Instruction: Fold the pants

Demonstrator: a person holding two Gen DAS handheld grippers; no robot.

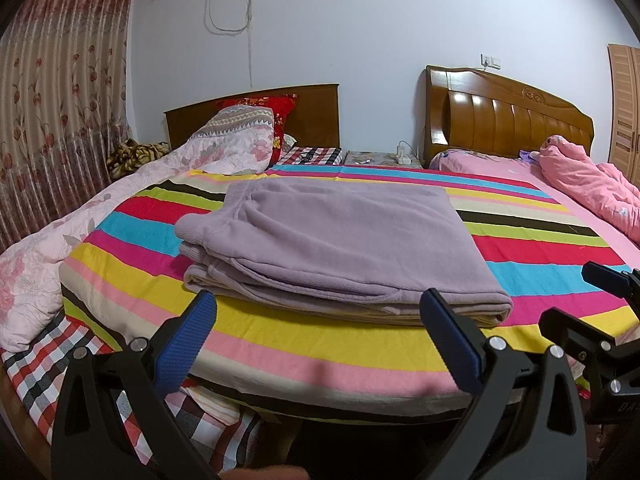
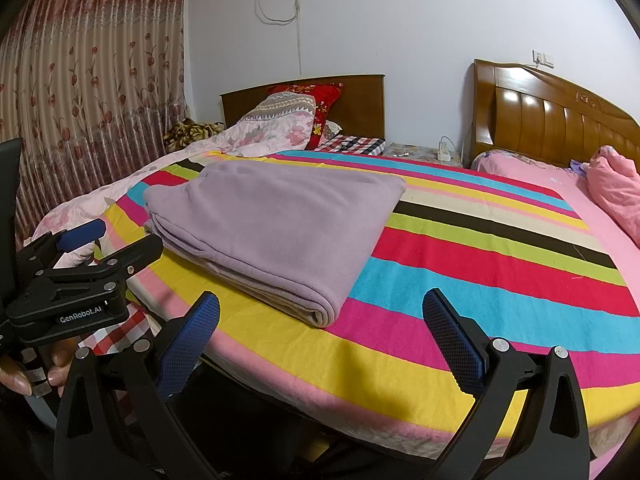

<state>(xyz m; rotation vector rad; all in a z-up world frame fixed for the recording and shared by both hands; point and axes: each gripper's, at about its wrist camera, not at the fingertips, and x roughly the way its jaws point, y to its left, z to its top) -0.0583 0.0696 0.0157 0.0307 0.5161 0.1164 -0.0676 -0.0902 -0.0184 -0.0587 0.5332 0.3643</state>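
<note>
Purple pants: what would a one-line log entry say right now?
soft purple fleece pants: folded, on striped blanket | left gripper: open, empty | right gripper: open, empty

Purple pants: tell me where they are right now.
The purple pants lie folded on the striped blanket, centre in the left wrist view and left of centre in the right wrist view, just beyond both open tools.
</note>
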